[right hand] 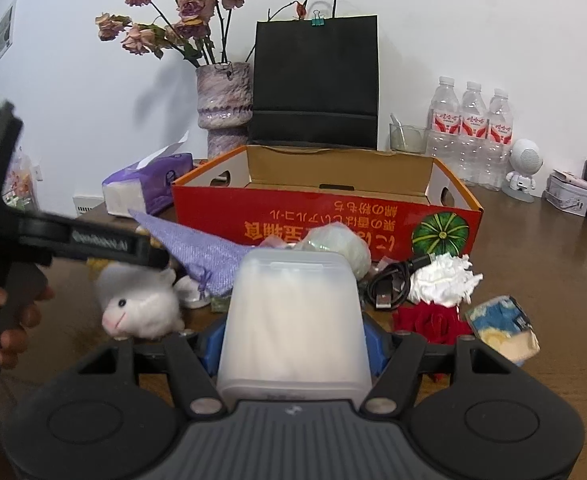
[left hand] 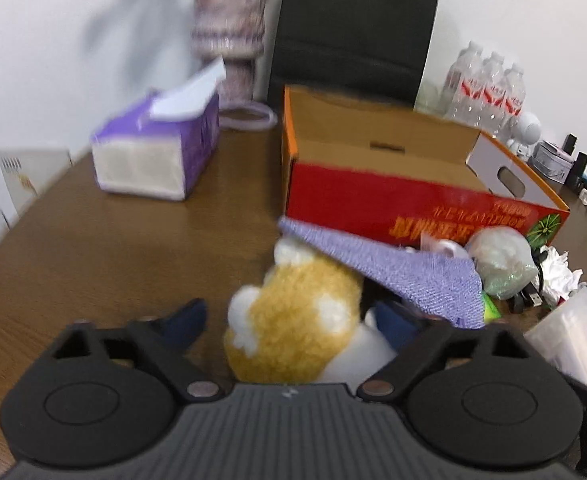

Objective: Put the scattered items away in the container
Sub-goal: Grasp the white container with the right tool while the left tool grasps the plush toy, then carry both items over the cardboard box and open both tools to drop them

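Observation:
A yellow and white plush toy (left hand: 293,312) lies on the brown table between the blue fingers of my left gripper (left hand: 293,322). The jaws stand open, with a gap on the left side. My right gripper (right hand: 293,346) is shut on a translucent white plastic box (right hand: 293,320), held in front of the open red cardboard container (right hand: 293,220) (left hand: 373,200). In front of the container lie a purple pouch (right hand: 197,248), a green-white bag (right hand: 341,244), a black cable (right hand: 393,280), crumpled tissue (right hand: 441,280), a red cloth rose (right hand: 429,320) and a blue-yellow packet (right hand: 501,328).
A purple tissue box (left hand: 157,152) sits left of the container. Behind it stand a vase of dried roses (right hand: 223,100) and a black paper bag (right hand: 313,84). Water bottles (right hand: 469,132), a white figurine (right hand: 523,168) and a tin (right hand: 569,196) line the back right. A hand (right hand: 13,320) is at the left.

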